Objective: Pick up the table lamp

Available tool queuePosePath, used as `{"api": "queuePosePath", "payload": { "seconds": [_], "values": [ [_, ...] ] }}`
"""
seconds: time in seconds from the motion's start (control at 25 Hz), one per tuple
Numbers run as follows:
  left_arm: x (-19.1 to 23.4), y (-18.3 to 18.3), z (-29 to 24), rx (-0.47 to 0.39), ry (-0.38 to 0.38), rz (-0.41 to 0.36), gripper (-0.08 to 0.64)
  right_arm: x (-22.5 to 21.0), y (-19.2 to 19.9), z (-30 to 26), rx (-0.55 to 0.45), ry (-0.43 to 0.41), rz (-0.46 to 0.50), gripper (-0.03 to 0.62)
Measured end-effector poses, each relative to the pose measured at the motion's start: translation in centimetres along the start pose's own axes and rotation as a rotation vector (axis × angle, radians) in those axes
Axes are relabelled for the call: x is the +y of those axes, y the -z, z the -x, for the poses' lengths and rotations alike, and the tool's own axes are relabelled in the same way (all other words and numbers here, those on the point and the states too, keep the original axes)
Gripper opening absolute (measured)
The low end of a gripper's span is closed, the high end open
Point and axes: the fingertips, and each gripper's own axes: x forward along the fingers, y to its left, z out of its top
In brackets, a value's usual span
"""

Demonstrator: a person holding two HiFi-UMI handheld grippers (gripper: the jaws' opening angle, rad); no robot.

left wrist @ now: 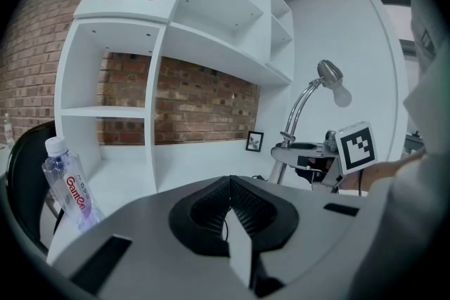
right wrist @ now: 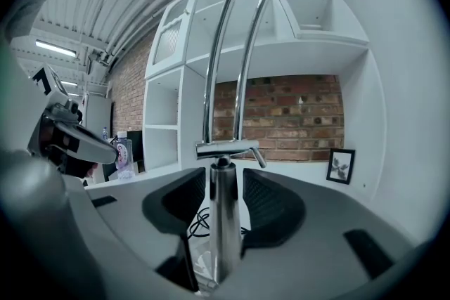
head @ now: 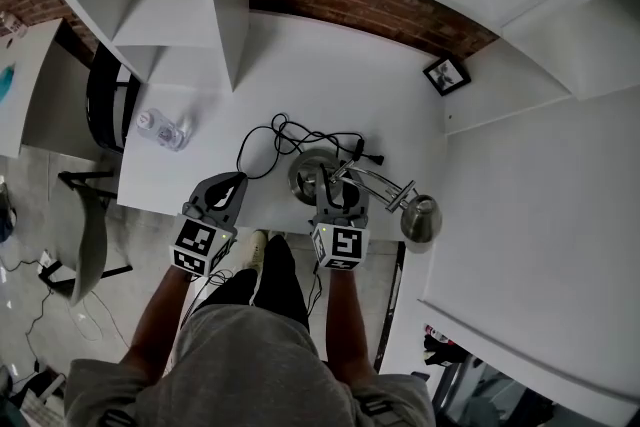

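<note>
The chrome table lamp (head: 306,171) stands near the front edge of the white table (head: 330,80). Its double arm reaches right to the shade (head: 422,218), and its black cord (head: 290,137) lies coiled behind the base. My right gripper (head: 333,187) is at the lamp's upright post (right wrist: 225,221). The right gripper (right wrist: 223,193) has a ribbed pad pressed against each side of that post. My left gripper (head: 230,183) hovers at the table's front edge, left of the lamp. The left gripper (left wrist: 228,211) is shut with nothing in it. The lamp (left wrist: 302,109) shows to its right.
A clear water bottle (head: 165,128) stands at the table's left end, seen also as the bottle (left wrist: 67,183). A small framed picture (head: 446,74) leans in the back right corner. White shelves (head: 190,5) rise behind. A black chair (head: 105,100) is beside the table on the left.
</note>
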Motion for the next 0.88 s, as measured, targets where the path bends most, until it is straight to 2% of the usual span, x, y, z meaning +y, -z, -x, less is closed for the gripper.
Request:
{"api": "queuePosePath", "payload": {
  "seconds": [0.4, 0.64, 0.88],
  "values": [
    [0.2, -0.2, -0.6, 0.006, 0.003, -0.004, 0.003, 0.0, -0.2, -0.7, -0.015, -0.010, -0.016, 0.176],
    [0.9, 0.1, -0.3, 0.008, -0.017, -0.003, 0.003, -0.1, -0.3, -0.9, -0.029, -0.001, -0.026, 0.115],
    [1.2, 0.5, 0.0, 0.022, -0.024, 0.005, 0.003, -0.2, -0.4, -0.9, -0.050, 0.000, -0.043, 0.109]
  ]
}}
